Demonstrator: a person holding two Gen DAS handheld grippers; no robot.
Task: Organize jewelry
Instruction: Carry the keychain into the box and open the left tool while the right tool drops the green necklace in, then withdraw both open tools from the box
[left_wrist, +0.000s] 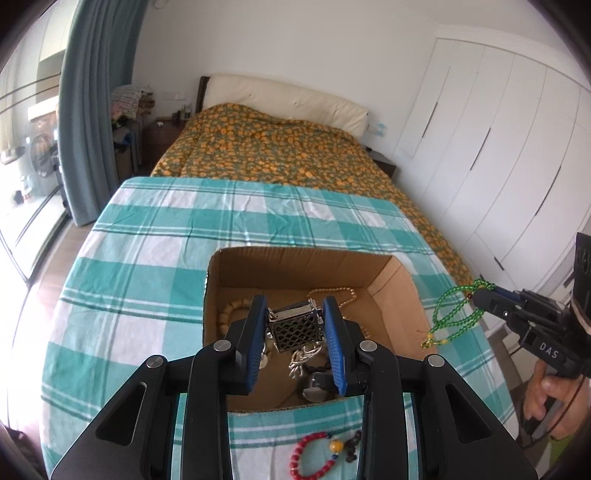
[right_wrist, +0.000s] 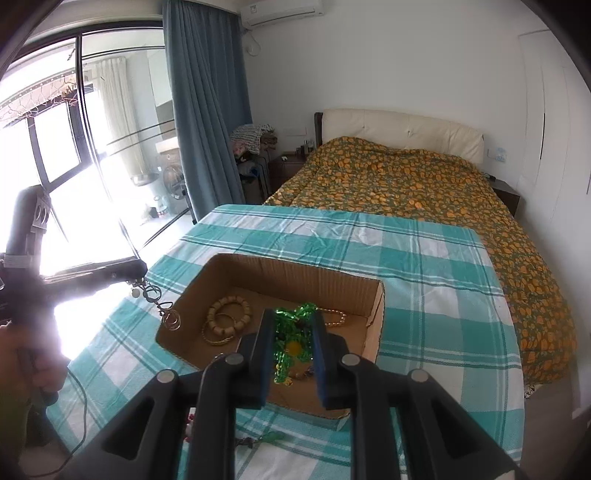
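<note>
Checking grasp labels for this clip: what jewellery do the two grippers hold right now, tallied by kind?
Silver filigree charm, in left gripper: 1
Green bead strand, in right gripper: 1
Total: 2

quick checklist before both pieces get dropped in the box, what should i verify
1. Left hand-held gripper clamps the metal lattice pendant: ok.
2. Right hand-held gripper clamps the green bead strand: ok.
3. Cardboard box open on top: ok.
4. Left piece over the box: ok in the left view; its chain hangs by the box's edge in the right view.
5. Green strand over the box: not ok, it hangs outside the box's wall in the left view.
6. Red bead bracelet still on the cloth: not ok.
</note>
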